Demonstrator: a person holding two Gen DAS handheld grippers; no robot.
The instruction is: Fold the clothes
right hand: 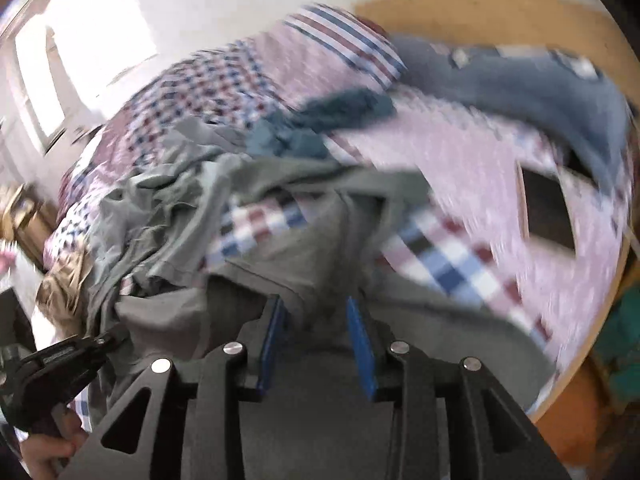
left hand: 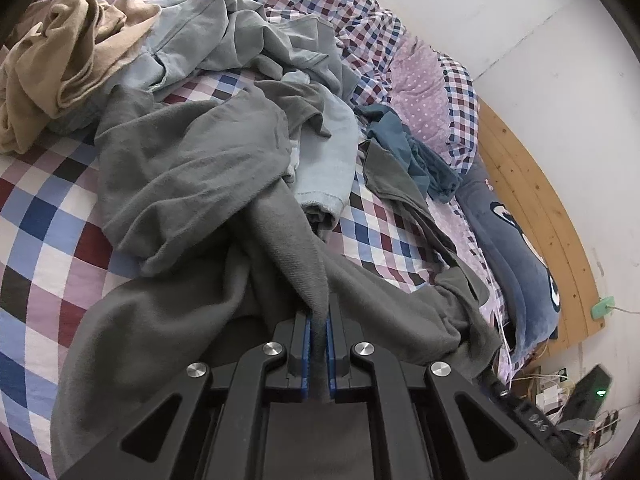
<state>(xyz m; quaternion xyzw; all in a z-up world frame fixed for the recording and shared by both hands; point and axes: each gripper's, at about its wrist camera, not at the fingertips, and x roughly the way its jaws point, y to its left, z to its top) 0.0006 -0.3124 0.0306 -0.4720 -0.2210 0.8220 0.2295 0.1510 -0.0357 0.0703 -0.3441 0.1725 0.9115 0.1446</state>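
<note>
— Tongs first: how do they stand?

— Left tongs (left hand: 319, 322) are pressed nearly together on a fold of the dark grey garment (left hand: 192, 184), the cloth pinched between the blue pads (left hand: 307, 344). Right tongs (right hand: 316, 312) stand apart at a moderate gap, with a bunch of the same grey cloth (right hand: 316, 256) lying between the pads; the right wrist view is blurred, so I cannot tell whether they grip it.

— Where is the garment?

— On the bed, over the checked bedsheet (left hand: 44, 216). It spreads from the left tongs up toward a pile: a tan garment (left hand: 68, 64) at the far left, a grey-green garment (left hand: 248, 36) and a pale blue garment (left hand: 328, 152) beside it, and a teal garment (left hand: 416, 148) nearer the wooden headboard (left hand: 532, 200).

— What does one view show that the other does not?

— Left wrist view shows a blue pillow (left hand: 516, 248) against the headboard and a tangle of cables at the lower right. Right wrist view shows a bright window (right hand: 80, 52), a dark flat rectangle (right hand: 548, 212) lying on the bed, and, at its lower left, the other tongs with a hand (right hand: 48, 450) on the handle.
</note>
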